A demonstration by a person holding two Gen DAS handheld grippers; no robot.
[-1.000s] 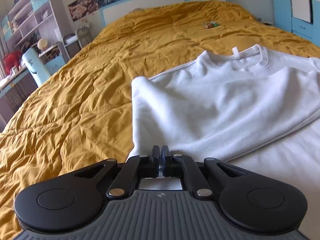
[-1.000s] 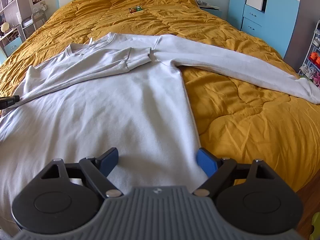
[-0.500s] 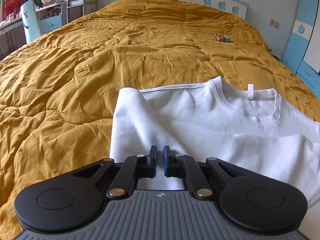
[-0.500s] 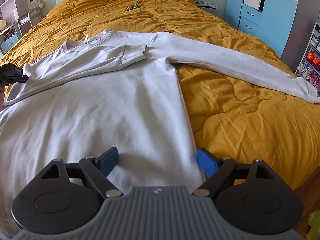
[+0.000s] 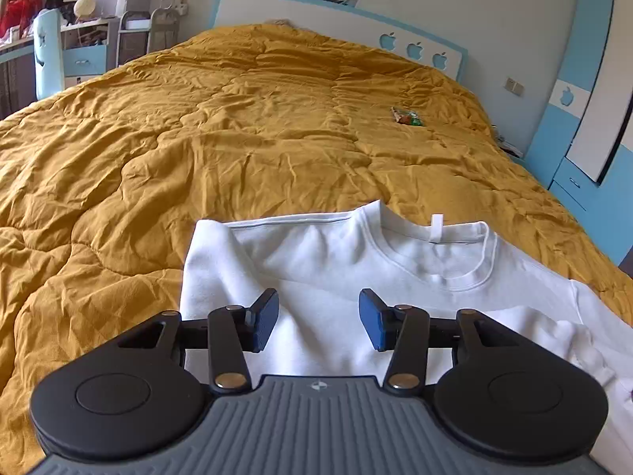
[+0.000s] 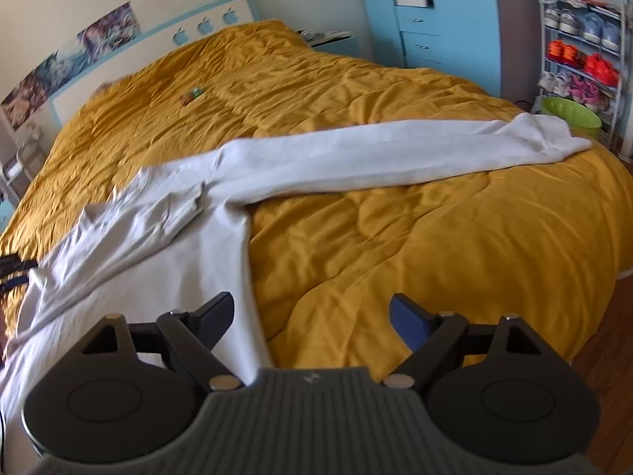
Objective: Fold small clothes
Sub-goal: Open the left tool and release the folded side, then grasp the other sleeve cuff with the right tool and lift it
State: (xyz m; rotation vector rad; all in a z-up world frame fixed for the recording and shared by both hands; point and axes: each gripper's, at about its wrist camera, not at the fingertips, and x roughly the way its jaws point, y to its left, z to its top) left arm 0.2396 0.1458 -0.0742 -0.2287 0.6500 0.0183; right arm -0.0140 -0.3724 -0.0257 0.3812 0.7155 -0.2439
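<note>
A white long-sleeved sweatshirt (image 5: 332, 277) lies flat on the yellow quilt (image 5: 198, 150). Its left sleeve is folded across the chest and its collar (image 5: 439, 261) faces the headboard. My left gripper (image 5: 318, 318) is open and empty above the folded shoulder. In the right wrist view the sweatshirt's body (image 6: 166, 261) is at the left and its right sleeve (image 6: 395, 154) stretches out to the bed's right edge. My right gripper (image 6: 310, 318) is open and empty over the sweatshirt's right side edge. The left gripper's fingertips (image 6: 12, 267) show at the far left.
A small colourful wrapper (image 5: 407, 115) lies on the quilt near the headboard (image 5: 395, 35). Blue wardrobes (image 6: 435, 19), a shoe rack (image 6: 581, 39) and a green basin (image 6: 571, 114) stand right of the bed. Desk and shelves (image 5: 59, 39) stand left.
My left gripper has opened and let go of the folded sleeve, then turned toward the collar. My right gripper stayed open and swung right toward the outstretched sleeve.
</note>
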